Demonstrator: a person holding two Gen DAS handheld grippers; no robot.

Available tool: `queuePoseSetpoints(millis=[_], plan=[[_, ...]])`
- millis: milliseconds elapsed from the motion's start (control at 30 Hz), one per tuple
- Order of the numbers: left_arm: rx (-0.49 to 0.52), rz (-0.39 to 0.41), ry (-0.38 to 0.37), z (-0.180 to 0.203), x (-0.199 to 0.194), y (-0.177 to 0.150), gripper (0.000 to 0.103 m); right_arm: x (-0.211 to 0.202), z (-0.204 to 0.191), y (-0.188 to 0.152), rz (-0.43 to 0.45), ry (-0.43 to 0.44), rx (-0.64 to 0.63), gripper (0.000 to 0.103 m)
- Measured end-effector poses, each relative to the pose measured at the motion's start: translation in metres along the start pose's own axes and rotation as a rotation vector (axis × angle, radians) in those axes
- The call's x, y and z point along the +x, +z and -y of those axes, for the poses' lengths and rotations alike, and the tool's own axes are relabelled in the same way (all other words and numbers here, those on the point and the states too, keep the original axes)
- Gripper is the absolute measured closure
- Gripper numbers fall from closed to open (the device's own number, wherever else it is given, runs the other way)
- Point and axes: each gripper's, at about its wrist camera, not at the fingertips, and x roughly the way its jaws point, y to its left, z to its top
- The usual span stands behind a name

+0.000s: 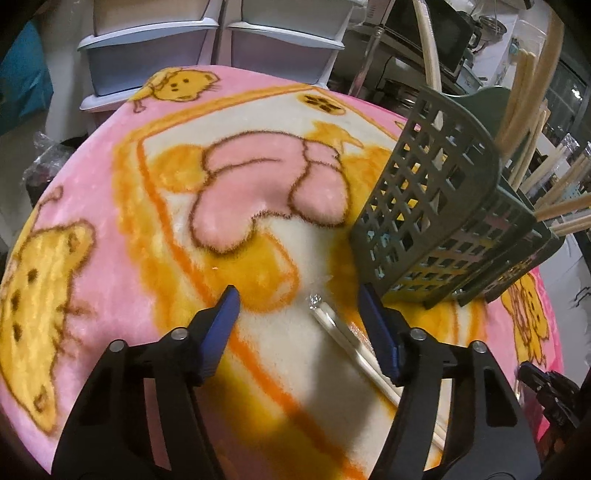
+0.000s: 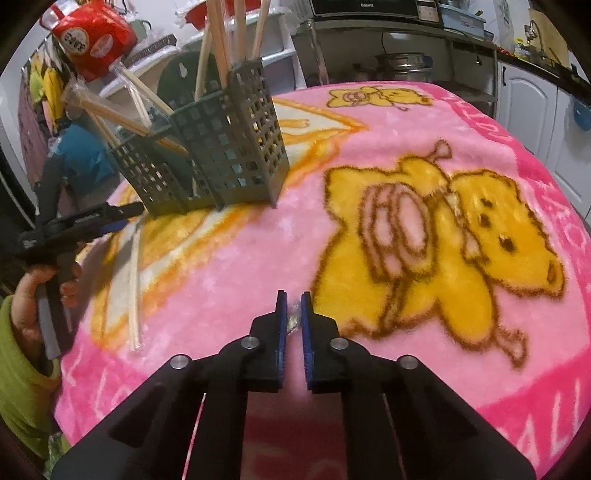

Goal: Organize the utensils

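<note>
The left gripper (image 1: 297, 295) is being held wide open, empty, near the basket (image 1: 436, 206). The right gripper (image 2: 290, 295) is nearly closed on a clear wrapper (image 2: 293, 317). "Galanz" is readable on the microwave (image 2: 365, 6).

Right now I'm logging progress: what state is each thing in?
Left gripper: open, over the chopsticks.
Right gripper: nearly shut on a bit of clear wrapper.
Chopsticks: wrapped, lying flat on the blanket.
Basket: upright, holding several chopsticks.
</note>
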Motion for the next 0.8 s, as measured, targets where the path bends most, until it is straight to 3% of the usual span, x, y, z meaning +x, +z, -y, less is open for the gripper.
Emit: queuePoseSetpoints(millis=[233,333,567,800], plan=[[0.012,-0.004,-0.028,0.002,0.008,0.007,0.072,-0.009,-0.004,0.006,0.049,0.028,-0.003,0.098],[0.016,-0.014,-0.057,0.004,0.010,0.008,0.089,-0.014,-0.008,0.010,0.068,0.035,-0.011,0.098],[0.008,-0.020,-0.096,0.003,0.004,0.004,0.098,-0.034,-0.028,0.028,0.135,0.070,-0.057,0.098],[0.005,0.060,-0.150,0.008,-0.040,-0.003,0.099,-0.057,-0.054,0.045,0.204,0.107,-0.142,0.098]])
